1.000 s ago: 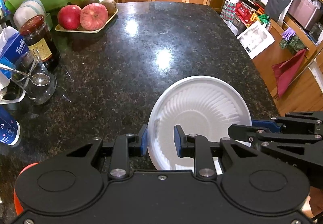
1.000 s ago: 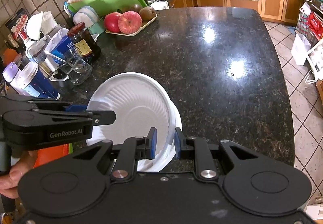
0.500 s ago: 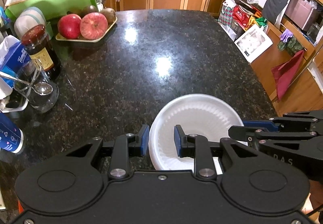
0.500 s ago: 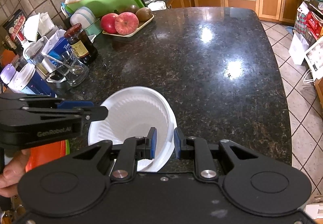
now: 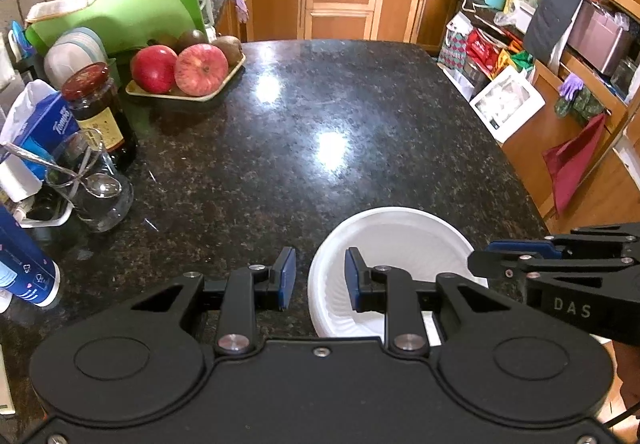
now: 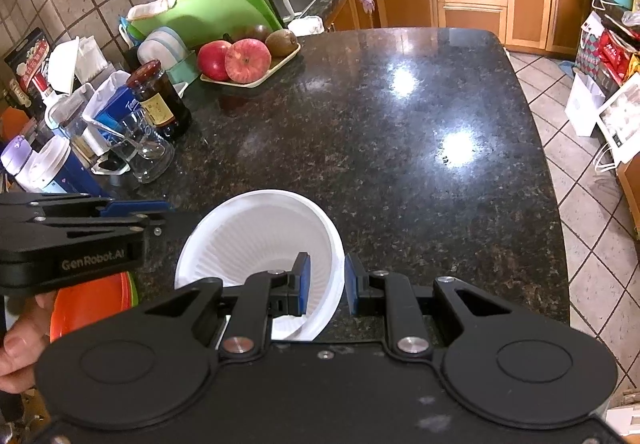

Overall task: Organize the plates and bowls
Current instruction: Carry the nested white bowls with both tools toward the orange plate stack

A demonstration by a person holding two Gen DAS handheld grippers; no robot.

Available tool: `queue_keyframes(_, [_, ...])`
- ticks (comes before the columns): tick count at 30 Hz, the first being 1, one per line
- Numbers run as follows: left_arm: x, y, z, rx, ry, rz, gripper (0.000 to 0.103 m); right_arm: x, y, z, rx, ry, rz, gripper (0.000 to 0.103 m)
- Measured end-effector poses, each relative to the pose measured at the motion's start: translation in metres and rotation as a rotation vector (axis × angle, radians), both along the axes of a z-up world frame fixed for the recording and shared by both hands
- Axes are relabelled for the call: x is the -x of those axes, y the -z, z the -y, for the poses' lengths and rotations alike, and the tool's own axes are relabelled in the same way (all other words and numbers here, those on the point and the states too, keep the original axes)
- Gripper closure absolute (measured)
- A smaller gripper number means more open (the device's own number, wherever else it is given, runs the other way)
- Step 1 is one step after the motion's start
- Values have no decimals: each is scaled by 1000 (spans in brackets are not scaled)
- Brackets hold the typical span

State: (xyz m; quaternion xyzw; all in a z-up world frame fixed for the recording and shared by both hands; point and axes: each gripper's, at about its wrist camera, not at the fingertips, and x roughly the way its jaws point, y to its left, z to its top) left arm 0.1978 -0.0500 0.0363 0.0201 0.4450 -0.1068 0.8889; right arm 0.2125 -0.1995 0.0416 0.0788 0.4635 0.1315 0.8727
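Two claws meet at one white ribbed paper bowl [image 5: 400, 244] on the near edge of the dark granite tabletop [image 5: 320, 116]. Leftmost, orange plates [image 6: 92, 304] sit stacked. The left claw [image 5: 320, 278] is parted, its pads [image 5: 286, 276] straddling the bowl's left rim without gripping it. The right claw [image 6: 325, 284] is narrowed over the bowl's right rim, though contact is hard to tell.

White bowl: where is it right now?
The white bowl sits at the near counter edge, its rim between both grippers' fingers: left gripper, right gripper.
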Motion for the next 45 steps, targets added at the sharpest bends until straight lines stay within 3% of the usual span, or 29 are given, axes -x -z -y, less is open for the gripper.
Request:
queue_keyframes(11, [12,-4,-13,7,-52,69,68,14,-1,16,-58,60,40,78])
queue_keyframes(19, [29,2,-13,-9,-95,128,68,35,0,22,-26,113,156,76])
queue_keyframes(27, [46,9,-9,-22,-142,206,68,51,4,12,-5,98,272,73])
queue_keyframes(32, [52,13,-5,21,-116,189,68,48,8,3,-14,70,281,71])
queue_keyframes(45, [42,29,3,17,-106,119,68,21,26,2,-25,53,213,71])
